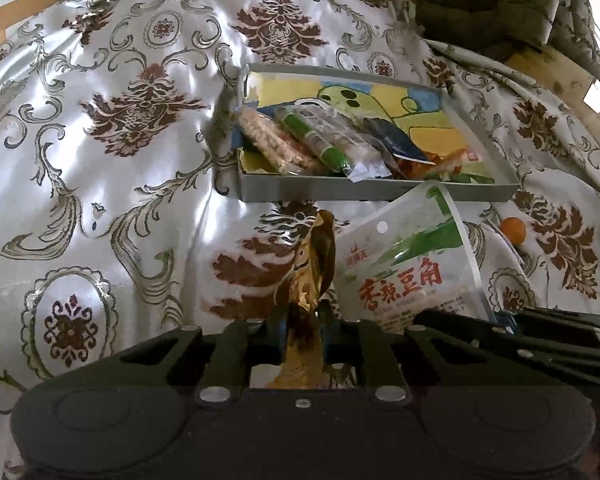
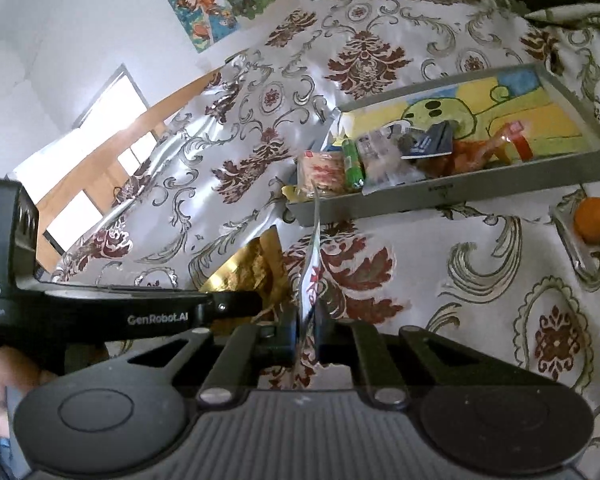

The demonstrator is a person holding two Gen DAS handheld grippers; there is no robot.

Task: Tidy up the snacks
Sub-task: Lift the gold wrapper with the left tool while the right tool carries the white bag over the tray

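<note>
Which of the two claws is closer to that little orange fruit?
Right. The right gripper, shut on the white packet, sits on the same side as the orange. The left gripper, shut on the gold packet, is farther over.

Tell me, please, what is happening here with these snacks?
A person is sorting snacks with two handheld grippers. The left gripper is shut on a gold foil packet, and the right gripper is shut on a white bean-snack packet. Both are held up in front of the grey tray, which already holds several packets. An orange sits to the tray's right.
</note>
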